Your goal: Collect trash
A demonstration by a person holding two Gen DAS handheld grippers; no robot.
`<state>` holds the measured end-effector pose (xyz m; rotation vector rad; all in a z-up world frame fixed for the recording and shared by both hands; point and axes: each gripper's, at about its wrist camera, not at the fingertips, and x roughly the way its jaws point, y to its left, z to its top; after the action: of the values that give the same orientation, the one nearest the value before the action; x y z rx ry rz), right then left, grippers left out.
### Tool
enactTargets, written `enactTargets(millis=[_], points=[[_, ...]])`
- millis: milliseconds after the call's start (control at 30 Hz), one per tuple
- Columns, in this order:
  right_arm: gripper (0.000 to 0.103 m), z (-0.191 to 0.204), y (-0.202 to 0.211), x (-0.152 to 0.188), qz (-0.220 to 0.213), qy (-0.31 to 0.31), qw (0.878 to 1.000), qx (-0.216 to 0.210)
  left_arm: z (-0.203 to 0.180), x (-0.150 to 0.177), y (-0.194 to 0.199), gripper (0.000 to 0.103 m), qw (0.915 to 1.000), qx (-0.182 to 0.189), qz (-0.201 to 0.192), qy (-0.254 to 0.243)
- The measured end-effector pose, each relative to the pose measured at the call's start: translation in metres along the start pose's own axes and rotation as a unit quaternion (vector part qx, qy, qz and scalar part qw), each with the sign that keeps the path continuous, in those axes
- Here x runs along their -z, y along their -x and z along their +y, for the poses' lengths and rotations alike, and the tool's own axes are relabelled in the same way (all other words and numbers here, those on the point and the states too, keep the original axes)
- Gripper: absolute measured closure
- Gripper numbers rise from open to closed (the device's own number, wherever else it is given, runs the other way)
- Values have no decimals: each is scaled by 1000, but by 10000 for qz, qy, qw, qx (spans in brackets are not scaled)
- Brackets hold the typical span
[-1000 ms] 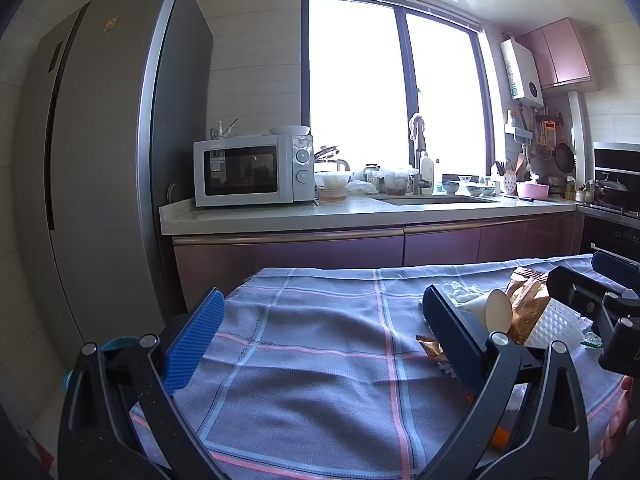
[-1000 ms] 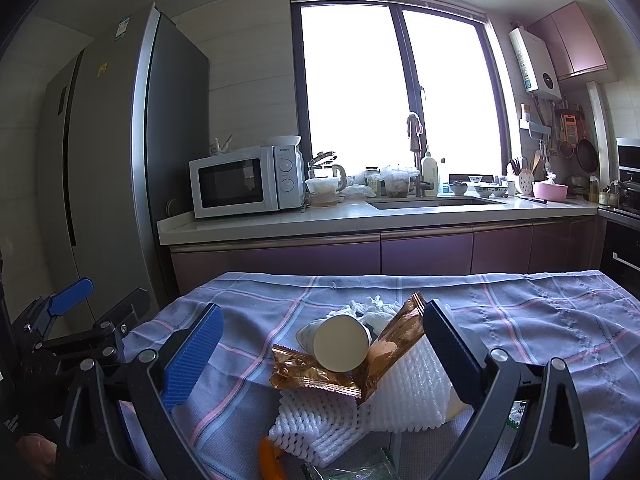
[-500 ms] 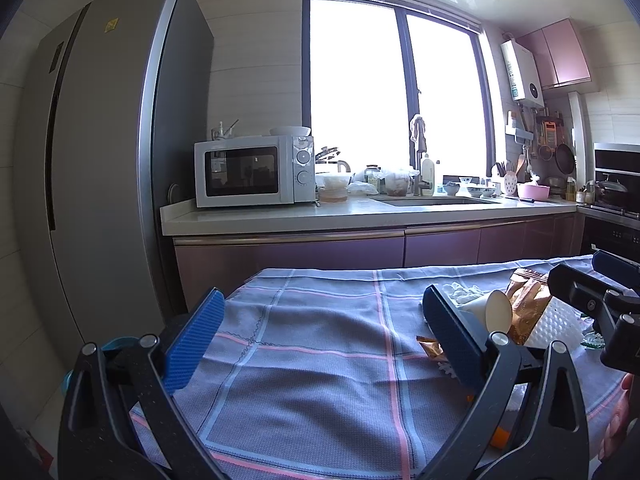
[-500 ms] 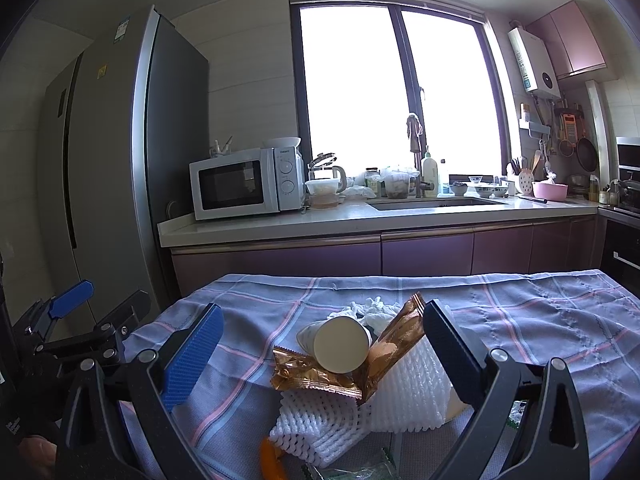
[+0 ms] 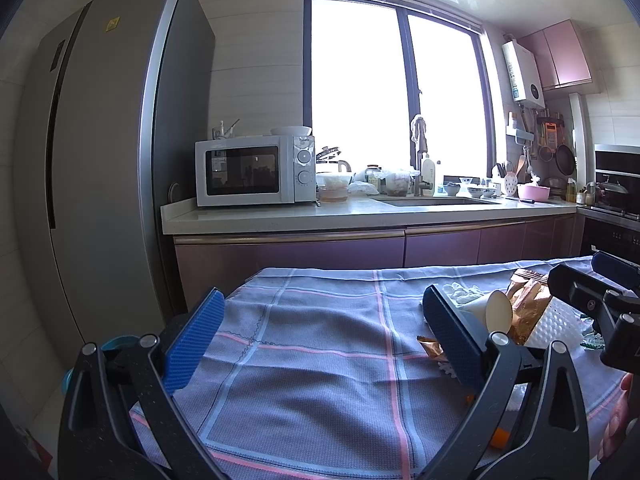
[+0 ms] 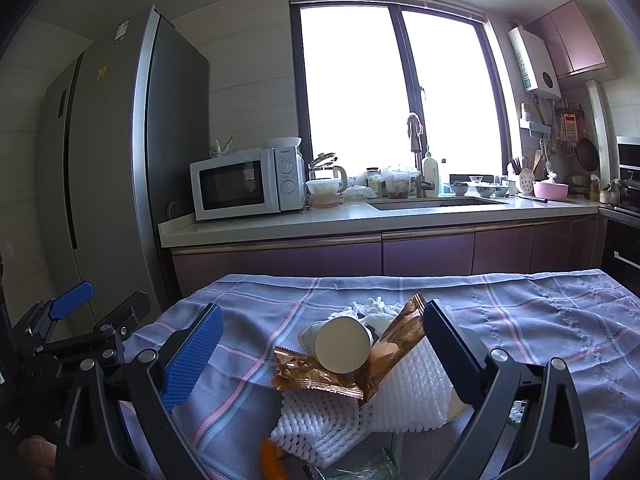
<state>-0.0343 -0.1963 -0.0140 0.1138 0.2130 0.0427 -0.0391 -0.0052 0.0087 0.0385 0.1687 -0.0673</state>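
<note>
Right wrist view showed our right tongs [image 6: 320, 340] wide open and empty, framing the paper cup [image 6: 340, 344] on the trash pile; left tongs [image 5: 320, 332] gaped empty over the surface [image 5: 312, 380]; next, we judged, close on the cup.

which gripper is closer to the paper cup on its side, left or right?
Right. The right gripper has its open jaws flanking the paper cup, which lies on the gold wrapper. The left gripper sits off to the cup's left, over bare tablecloth.

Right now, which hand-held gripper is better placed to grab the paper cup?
Right. The right hand-held gripper is open with the paper cup lying between its fingers; the left hand-held gripper faces bare tablecloth.
</note>
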Motion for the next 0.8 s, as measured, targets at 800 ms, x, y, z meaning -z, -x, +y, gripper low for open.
enactTargets(millis=[800], points=[[7,-1,0,-2,-3,-8,10000,-28,1,-1,1,5,10000,10,2,12]])
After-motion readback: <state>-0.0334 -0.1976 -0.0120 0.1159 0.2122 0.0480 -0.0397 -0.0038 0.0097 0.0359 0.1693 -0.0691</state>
